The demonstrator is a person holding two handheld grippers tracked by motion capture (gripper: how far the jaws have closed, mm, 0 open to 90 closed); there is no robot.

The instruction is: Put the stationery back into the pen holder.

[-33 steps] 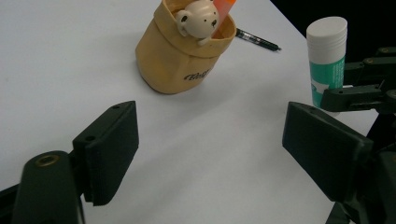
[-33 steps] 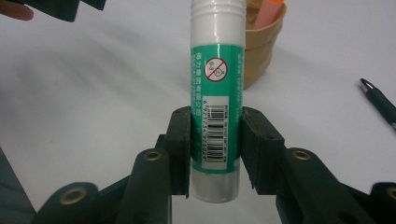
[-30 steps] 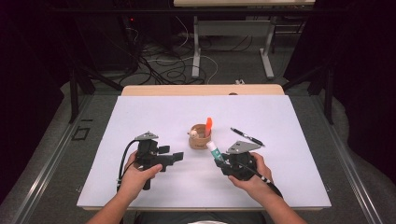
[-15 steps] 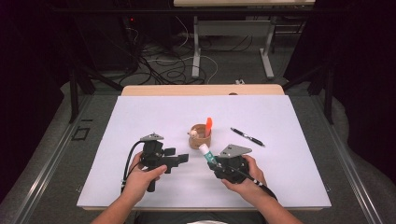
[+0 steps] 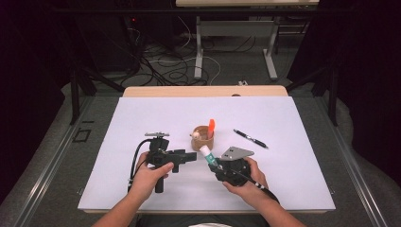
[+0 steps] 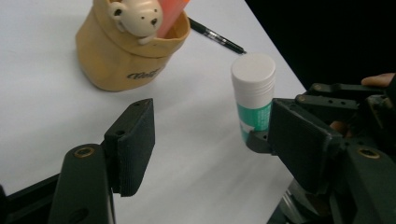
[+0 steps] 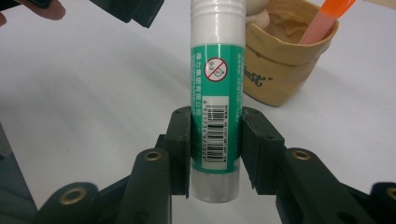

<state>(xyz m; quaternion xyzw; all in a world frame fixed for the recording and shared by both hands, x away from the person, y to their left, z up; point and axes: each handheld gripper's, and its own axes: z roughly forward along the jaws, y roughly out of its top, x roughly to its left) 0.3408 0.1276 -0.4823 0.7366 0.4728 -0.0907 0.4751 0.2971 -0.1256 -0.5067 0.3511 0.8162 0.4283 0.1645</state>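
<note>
Right gripper (image 5: 211, 162) clamps a glue stick (image 7: 215, 100) low on its green-labelled barrel, both pads flat on the sides, so the white cap end sticks well clear of the jaws; seems held this way to leave the cap free for the other hand. In the high view the glue stick (image 5: 206, 154) sits above the white table (image 5: 293, 127), tilted up and toward the middle, just in front of the tan holder cup (image 5: 202, 138). Left gripper (image 5: 191, 155) points across at it, jaws about half open with nothing between them; they have just been closing in. In the left gripper view the white cap (image 6: 253, 77) stands just past its right jaw, not yet between the pads, so probably lining up to grab the cap and pull or twist it off. Holder cup (image 6: 128, 56) has a small bear figure on the rim and an orange marker (image 5: 211, 127) standing inside, so likely where the stationery ends up. Black pen (image 5: 250, 138) lies flat on the table to the right of the cup, apart from both grippers, untouched.
</note>
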